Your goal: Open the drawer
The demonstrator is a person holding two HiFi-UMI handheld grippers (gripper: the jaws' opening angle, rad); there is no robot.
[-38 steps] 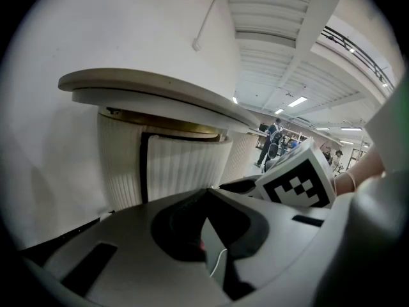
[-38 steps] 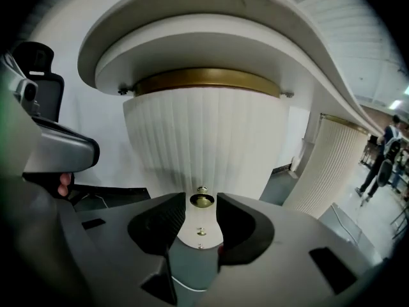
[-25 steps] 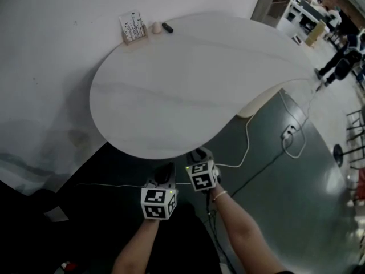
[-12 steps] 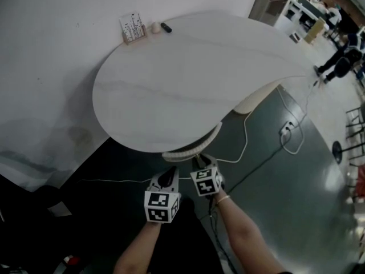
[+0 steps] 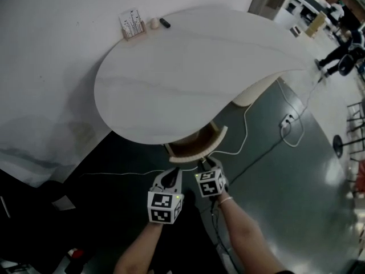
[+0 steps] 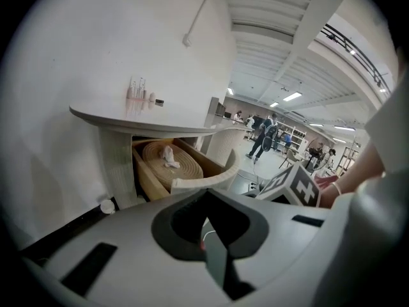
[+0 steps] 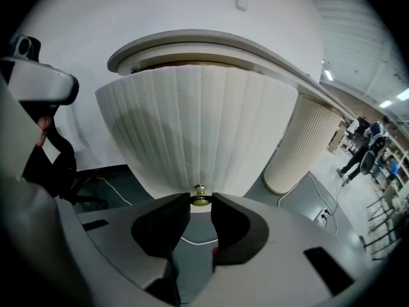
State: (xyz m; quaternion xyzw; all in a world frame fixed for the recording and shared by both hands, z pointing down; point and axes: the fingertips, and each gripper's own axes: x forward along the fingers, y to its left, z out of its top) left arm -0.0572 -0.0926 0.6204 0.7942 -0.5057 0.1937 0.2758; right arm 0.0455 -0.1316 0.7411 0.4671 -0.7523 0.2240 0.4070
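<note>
A curved, ribbed white drawer [image 5: 197,148] stands partly pulled out from under the white table top [image 5: 188,67]. My right gripper [image 5: 204,165] is shut on the small brass knob [image 7: 200,198] at the middle of the drawer front [image 7: 198,133]. The left gripper [image 5: 171,180] hangs just left of it, apart from the drawer, jaws together and holding nothing. In the left gripper view the drawer's wooden inside [image 6: 150,178] shows a round woven coil [image 6: 172,168] with a small white scrap [image 6: 169,157] on it.
At the table's far edge stand a card holder [image 5: 132,25], a small beige piece [image 5: 153,23] and a black stick [image 5: 165,23]. A ribbed pedestal [image 7: 300,146] carries the table at right. Cables [image 5: 246,138] and a socket [image 5: 287,121] lie on the floor. People [image 5: 342,53] stand far right.
The drawer has slid out from under the table, pulled by the right gripper on its knob. Both grippers have moved back toward me, lower in the head view.
</note>
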